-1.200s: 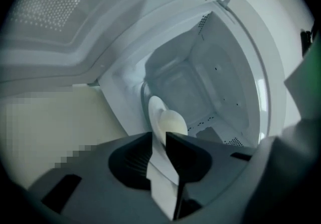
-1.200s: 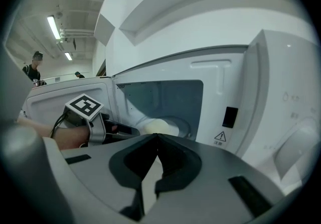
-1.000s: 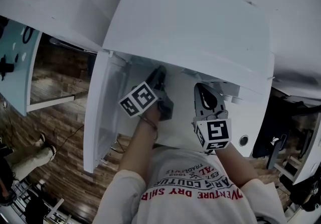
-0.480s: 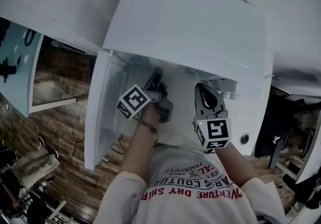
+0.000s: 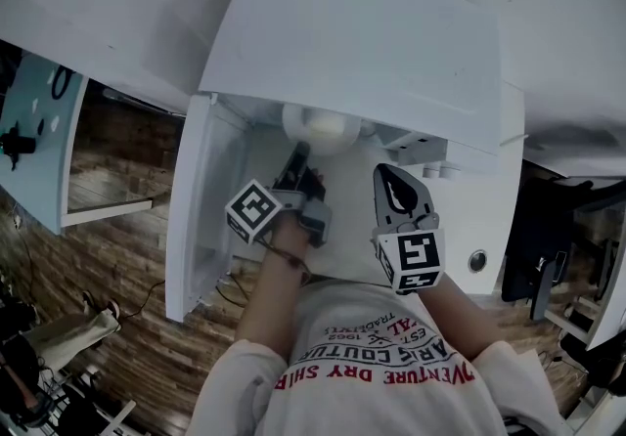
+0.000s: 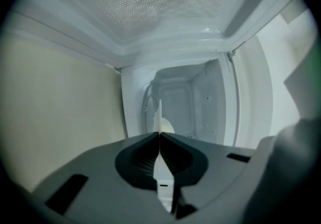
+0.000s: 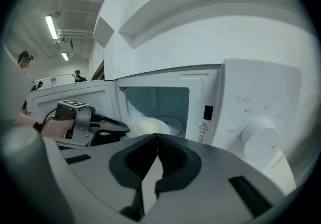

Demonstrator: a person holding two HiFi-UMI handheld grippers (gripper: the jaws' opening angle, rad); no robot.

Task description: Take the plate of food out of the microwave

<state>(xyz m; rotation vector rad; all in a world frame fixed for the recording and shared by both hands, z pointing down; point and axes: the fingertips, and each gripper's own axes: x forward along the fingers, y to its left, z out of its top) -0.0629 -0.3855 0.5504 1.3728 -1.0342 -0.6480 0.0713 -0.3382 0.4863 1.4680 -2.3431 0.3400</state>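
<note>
While the microwave stands with its door swung wide, the left gripper reaches into the opening, clamped tight on the thin rim of the plate of food. The plate sits right at the mouth of the cavity. The right gripper hangs just outside, beside the left one, jaws together on nothing.
</note>
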